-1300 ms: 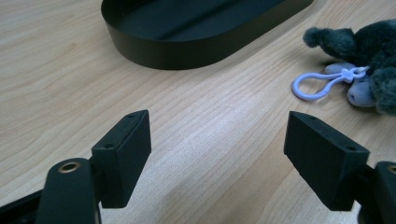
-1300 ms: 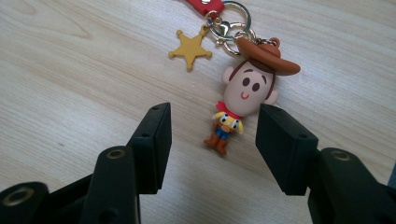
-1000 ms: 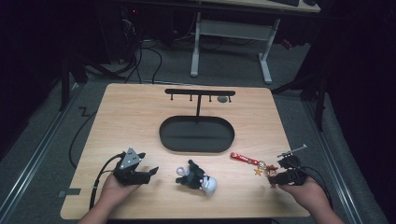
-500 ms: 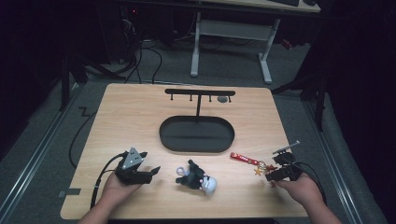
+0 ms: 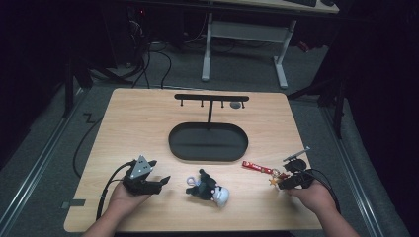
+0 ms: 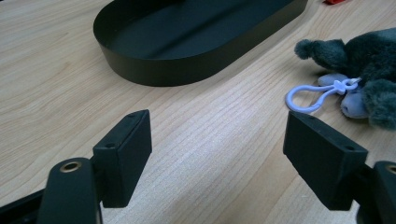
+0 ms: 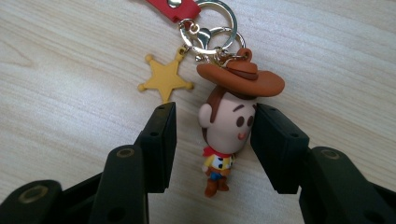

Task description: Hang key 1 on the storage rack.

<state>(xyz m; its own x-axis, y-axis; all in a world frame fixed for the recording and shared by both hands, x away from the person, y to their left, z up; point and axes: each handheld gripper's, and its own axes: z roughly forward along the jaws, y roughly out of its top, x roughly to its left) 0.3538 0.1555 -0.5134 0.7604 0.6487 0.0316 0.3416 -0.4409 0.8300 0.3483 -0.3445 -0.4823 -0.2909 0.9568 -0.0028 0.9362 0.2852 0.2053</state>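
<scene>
A cowboy figure keychain (image 7: 229, 135) lies on the wooden table with a yellow star (image 7: 166, 79), metal rings (image 7: 212, 32) and a red strap (image 5: 257, 167). My right gripper (image 7: 215, 114) is open, its jaws on either side of the figure's head; one jaw touches the head and the other stands a little off it. In the high view the right gripper (image 5: 282, 183) sits at the front right. A dark grey plush keychain (image 5: 210, 187) with a lilac clip (image 6: 308, 95) lies at the front middle. To its left, my left gripper (image 5: 160, 181) is open over bare wood.
A black oval tray (image 5: 207, 143) with nothing in it sits mid-table, and its wall (image 6: 177, 70) lies ahead of the left gripper. Behind it stands a black hook rack (image 5: 211, 98). Cables trail from both grippers. Table edges are close behind both hands.
My right gripper has moved left along the table onto the cowboy figure. The left gripper has stayed nearly still.
</scene>
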